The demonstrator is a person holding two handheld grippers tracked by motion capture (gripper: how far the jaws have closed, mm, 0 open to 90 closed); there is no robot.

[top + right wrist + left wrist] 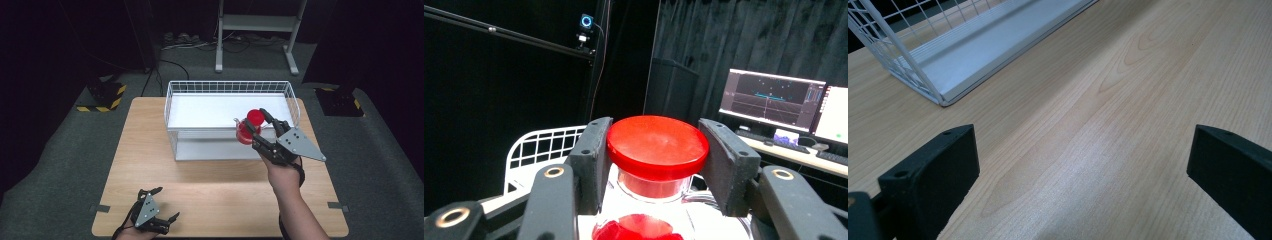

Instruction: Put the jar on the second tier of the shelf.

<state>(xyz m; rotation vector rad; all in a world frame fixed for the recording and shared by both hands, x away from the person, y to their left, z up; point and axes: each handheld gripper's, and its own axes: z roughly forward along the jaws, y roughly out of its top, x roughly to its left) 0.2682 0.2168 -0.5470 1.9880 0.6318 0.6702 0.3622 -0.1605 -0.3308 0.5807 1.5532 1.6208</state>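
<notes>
Light falls from overhead onto the table [150, 150], bright against a dark room. Ahead of the left gripper [1083, 165] a soft sheen lies on the wood. The red lid [657, 146] between the right gripper's jaws is slightly blurred, and a monitor [770, 100] glows behind it

Jar lid [657, 145]: solid red; jar body clear, red contents. Wire basket [231, 88]: white, grid pattern. Table [150, 165]: pale wood grain. Grippers [261, 131] [159, 205]: black, grey plates. Floor markers at ten o'clock [102, 97]: yellow-black stripes.
</notes>
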